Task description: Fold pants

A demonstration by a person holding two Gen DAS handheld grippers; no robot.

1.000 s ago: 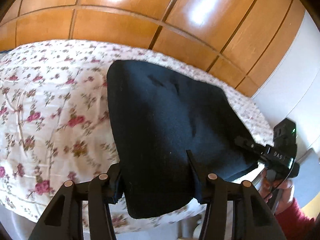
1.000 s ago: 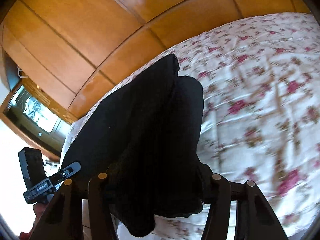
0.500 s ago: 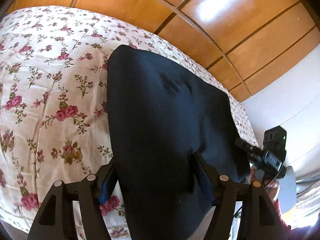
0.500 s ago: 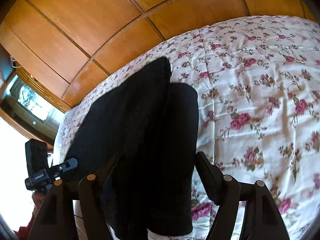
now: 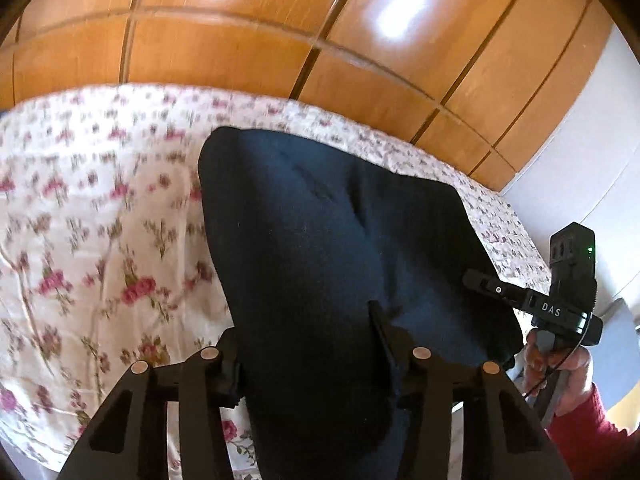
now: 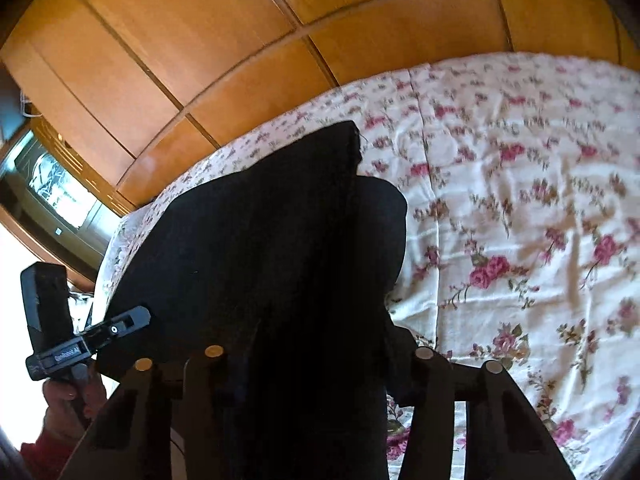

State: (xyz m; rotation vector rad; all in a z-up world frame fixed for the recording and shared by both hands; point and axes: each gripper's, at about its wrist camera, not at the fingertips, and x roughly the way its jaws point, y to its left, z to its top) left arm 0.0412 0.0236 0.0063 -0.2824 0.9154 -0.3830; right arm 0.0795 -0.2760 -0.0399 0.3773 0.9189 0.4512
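Observation:
The black pants (image 5: 328, 248) lie partly on the floral bedspread (image 5: 100, 248) and drape toward me. My left gripper (image 5: 308, 344) is shut on the near edge of the cloth, which hides the fingertips. My right gripper (image 6: 316, 344) is shut on the other near part of the pants (image 6: 260, 240), its fingers buried in fabric. Each gripper shows in the other's view, the right one (image 5: 532, 304) at the right edge, the left one (image 6: 84, 340) at the left edge, held in hands with red sleeves.
Glossy wooden wardrobe panels (image 5: 280, 40) rise behind the bed. A white wall (image 5: 592, 184) stands at the right. A dark framed screen or mirror (image 6: 52, 188) sits at the left. Open bedspread (image 6: 520, 220) lies to the right of the pants.
Both grippers have pulled back and lifted with the pants still held. The views have tilted up, showing more wardrobe and less bed than half a second ago.

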